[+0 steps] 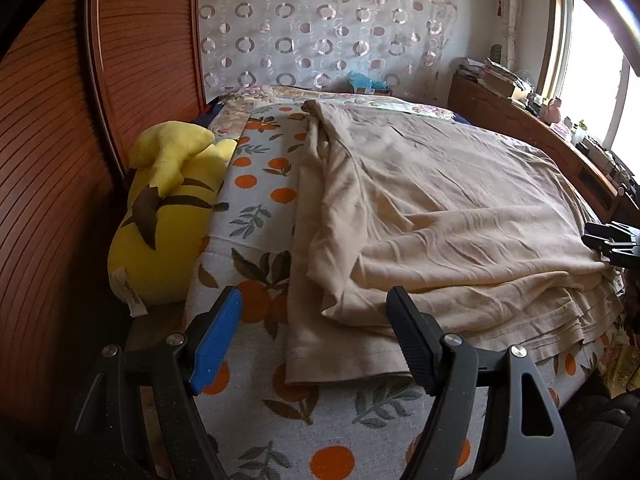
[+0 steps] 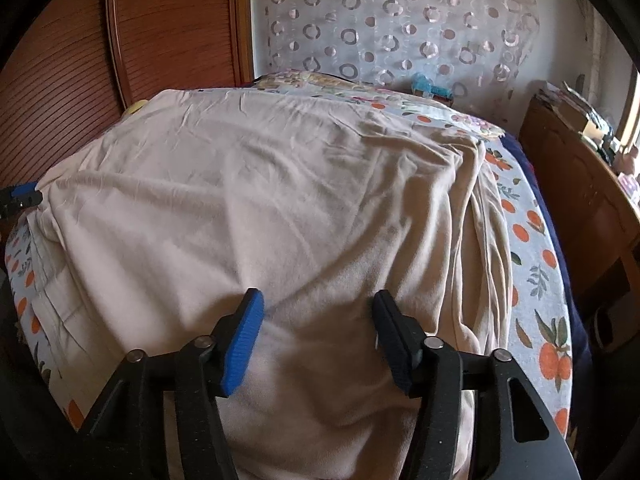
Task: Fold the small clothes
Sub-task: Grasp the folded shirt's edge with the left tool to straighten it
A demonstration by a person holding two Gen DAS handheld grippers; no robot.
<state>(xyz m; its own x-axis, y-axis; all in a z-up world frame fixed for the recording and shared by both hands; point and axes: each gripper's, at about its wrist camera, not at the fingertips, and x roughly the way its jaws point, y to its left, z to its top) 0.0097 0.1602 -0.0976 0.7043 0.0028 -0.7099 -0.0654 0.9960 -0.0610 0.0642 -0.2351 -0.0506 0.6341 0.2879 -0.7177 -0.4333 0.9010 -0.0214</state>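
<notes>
A beige garment [image 1: 440,200] lies folded in layers on the bed, its hems stacked along the near edge. My left gripper [image 1: 314,292] is open just above the garment's near left corner, blue pad over the sheet, black pad over the cloth, nothing pinched. In the right wrist view the same garment [image 2: 260,200] fills the bed. My right gripper [image 2: 317,296] hovers open over its near part with cloth under the gap and no pad pressing. Each gripper also shows at the edge of the other's view: the right gripper [image 1: 612,244] and the left gripper [image 2: 20,196].
The bed sheet [image 1: 256,184] has an orange-fruit print. A yellow plush toy [image 1: 168,216] lies at the bed's left edge against a wooden panel [image 1: 52,160]. A cluttered wooden desk [image 1: 520,120] runs along the right under a bright window. A blue object [image 2: 428,86] sits at the bed's far end.
</notes>
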